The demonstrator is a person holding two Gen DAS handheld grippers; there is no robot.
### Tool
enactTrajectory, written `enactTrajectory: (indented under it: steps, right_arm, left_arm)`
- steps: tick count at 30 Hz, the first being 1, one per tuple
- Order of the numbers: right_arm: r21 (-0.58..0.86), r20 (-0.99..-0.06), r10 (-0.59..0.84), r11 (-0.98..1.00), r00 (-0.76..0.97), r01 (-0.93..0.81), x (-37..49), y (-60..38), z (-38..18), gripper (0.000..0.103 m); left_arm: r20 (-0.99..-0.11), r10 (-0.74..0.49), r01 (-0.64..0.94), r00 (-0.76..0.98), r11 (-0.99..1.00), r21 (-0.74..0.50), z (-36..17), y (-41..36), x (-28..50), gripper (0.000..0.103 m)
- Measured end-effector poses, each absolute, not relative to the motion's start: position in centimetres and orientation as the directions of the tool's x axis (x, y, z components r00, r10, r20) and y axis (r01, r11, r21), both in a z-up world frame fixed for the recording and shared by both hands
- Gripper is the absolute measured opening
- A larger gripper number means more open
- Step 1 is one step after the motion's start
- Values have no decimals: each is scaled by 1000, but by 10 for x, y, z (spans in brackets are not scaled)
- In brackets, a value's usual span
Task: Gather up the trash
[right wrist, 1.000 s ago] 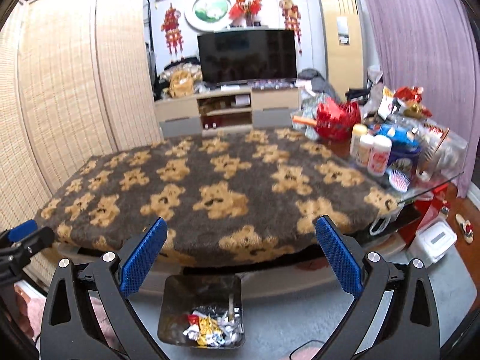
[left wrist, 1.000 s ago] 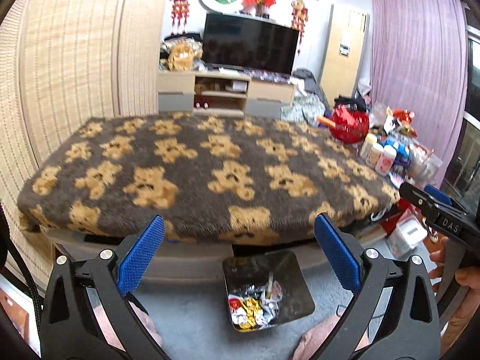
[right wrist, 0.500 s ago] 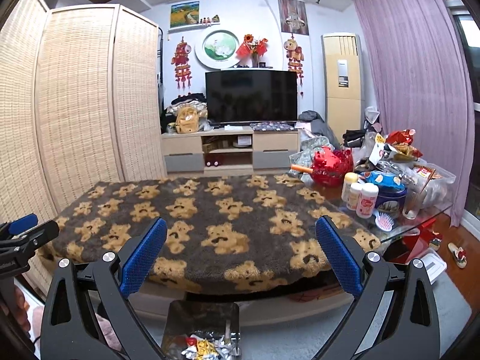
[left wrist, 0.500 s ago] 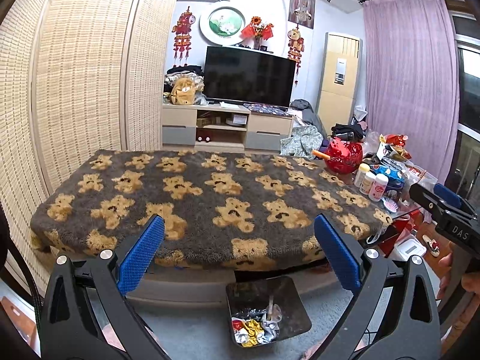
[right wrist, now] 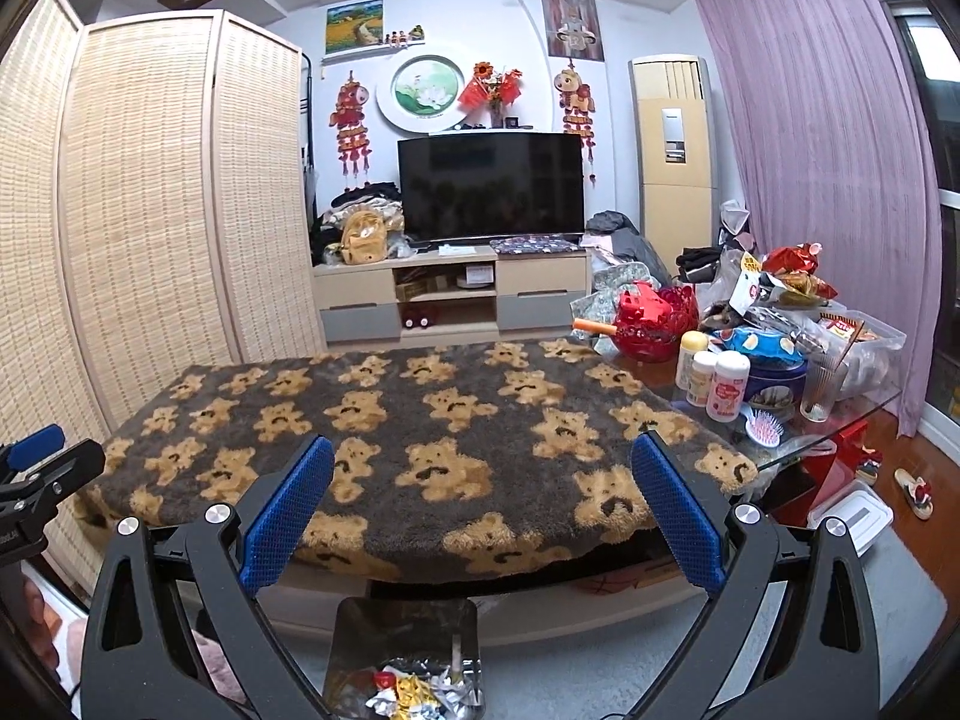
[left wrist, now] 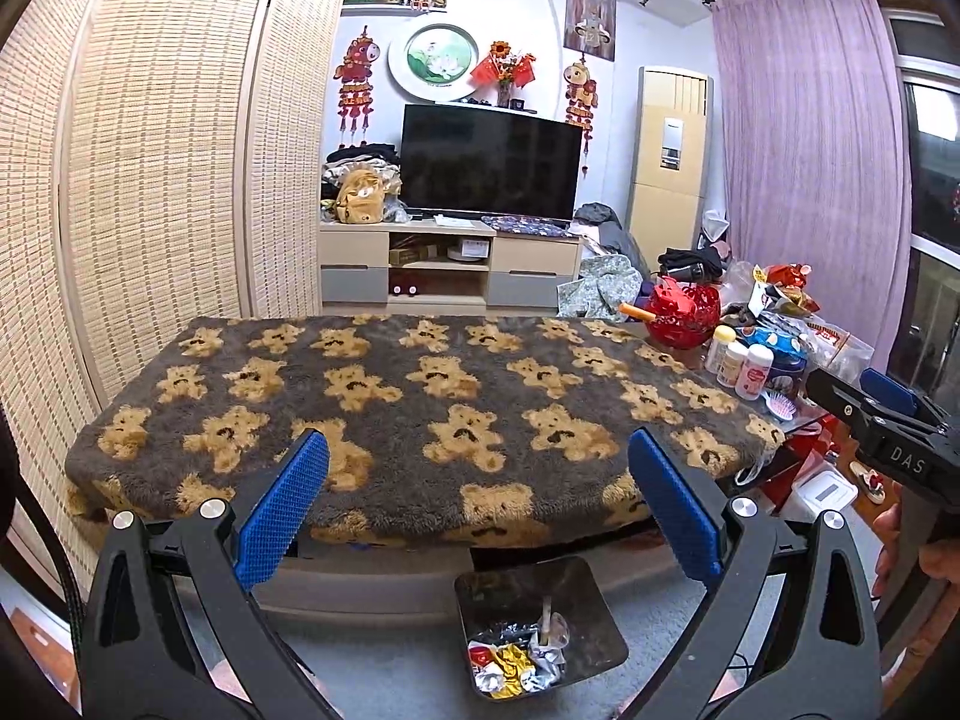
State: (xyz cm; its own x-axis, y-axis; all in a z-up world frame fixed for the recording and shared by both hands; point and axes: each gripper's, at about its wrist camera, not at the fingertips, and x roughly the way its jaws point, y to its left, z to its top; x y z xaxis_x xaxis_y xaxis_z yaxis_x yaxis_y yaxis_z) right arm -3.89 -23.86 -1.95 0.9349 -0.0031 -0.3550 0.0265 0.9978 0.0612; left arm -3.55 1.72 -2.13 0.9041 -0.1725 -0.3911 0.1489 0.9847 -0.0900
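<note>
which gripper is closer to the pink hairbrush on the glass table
Right. The right gripper is on the side of the hairbrush; the left gripper is held farther left, with the hairbrush far to its right.

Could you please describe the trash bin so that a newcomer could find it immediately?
Find the table under the bear-print blanket. On the floor against its near edge sits a small dark square bin. Crumpled foil wrappers fill it.
</note>
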Motion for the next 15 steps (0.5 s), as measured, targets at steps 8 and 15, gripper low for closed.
enactTrajectory:
  steps: [8, 15]
  right_arm:
    - [61, -352, -8, 998, 936, 32, -38, -240, -21, 100]
    - [63, -355, -6, 998, 935, 30, -39, -240, -22, 100]
  left_arm:
    - [-390, -172, 148, 905, 985, -90, -21, 16, -35, 95]
    - [-390, -173, 148, 904, 985, -93, -21, 16, -35, 95]
